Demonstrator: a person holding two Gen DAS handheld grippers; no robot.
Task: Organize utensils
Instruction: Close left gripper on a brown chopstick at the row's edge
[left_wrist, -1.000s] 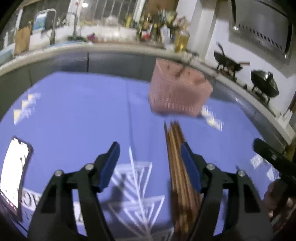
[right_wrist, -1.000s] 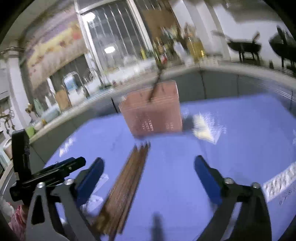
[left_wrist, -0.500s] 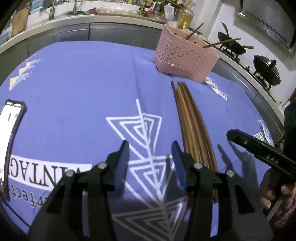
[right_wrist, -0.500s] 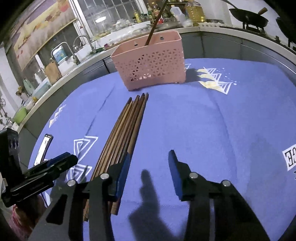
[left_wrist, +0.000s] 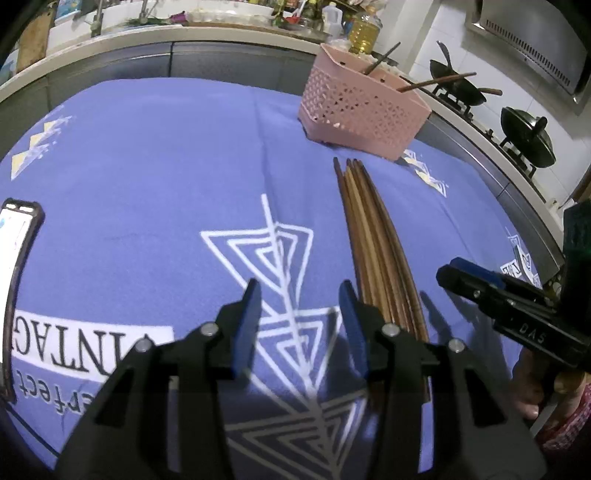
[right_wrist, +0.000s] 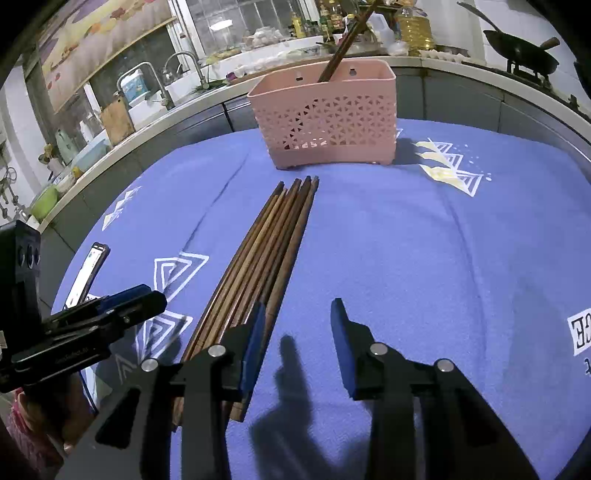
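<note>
Both grippers have dropped lower and narrowed their jaws since a second ago, over a blue tablecloth (left_wrist: 147, 155) spread on the kitchen table. At its far side stands a pink basket (right_wrist: 325, 118), already holding a couple of chopsticks. Just in front of it, a bundle of brown chopsticks (right_wrist: 269, 243) lies flat on the cloth, tips toward the basket. The left gripper (left_wrist: 299, 299) and right gripper (right_wrist: 297, 321) hover at the bundle's near end, one on either side, each partly spread and holding nothing. The step appears to be the approach; next, one gripper likely must straddle a chopstick and pinch it for the basket.
</note>
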